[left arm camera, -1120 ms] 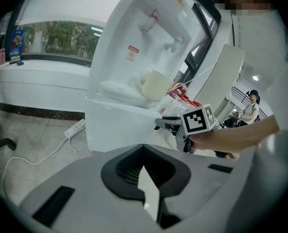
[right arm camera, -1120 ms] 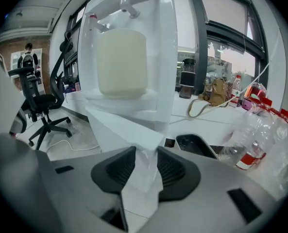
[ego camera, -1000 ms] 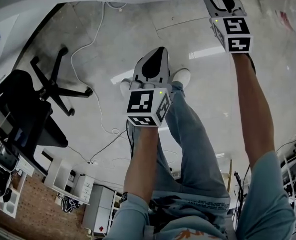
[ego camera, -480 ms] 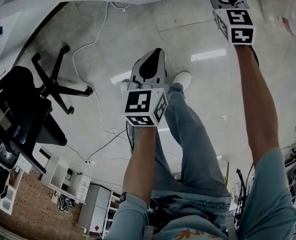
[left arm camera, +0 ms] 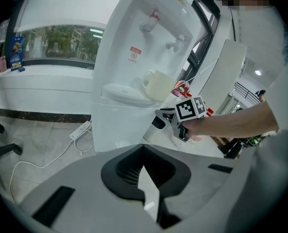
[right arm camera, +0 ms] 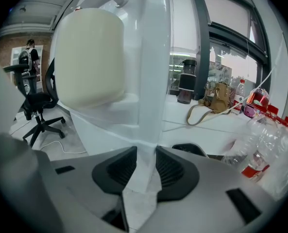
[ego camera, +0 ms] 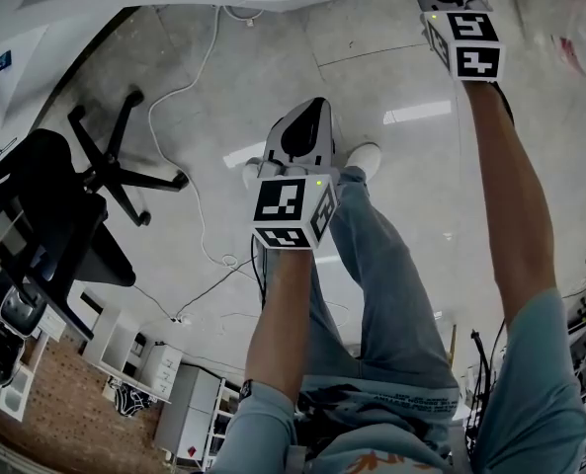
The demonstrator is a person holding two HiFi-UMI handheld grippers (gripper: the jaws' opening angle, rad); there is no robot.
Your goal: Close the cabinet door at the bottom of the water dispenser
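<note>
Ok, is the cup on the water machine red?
No, the mug on the drip tray of the water dispenser is pale cream.

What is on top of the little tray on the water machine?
A cream mug stands on the drip tray, below the taps. What is inside the mug cannot be seen from here.

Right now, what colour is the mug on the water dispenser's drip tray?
Pale cream; the handled mug shows best in the left gripper view.
</note>
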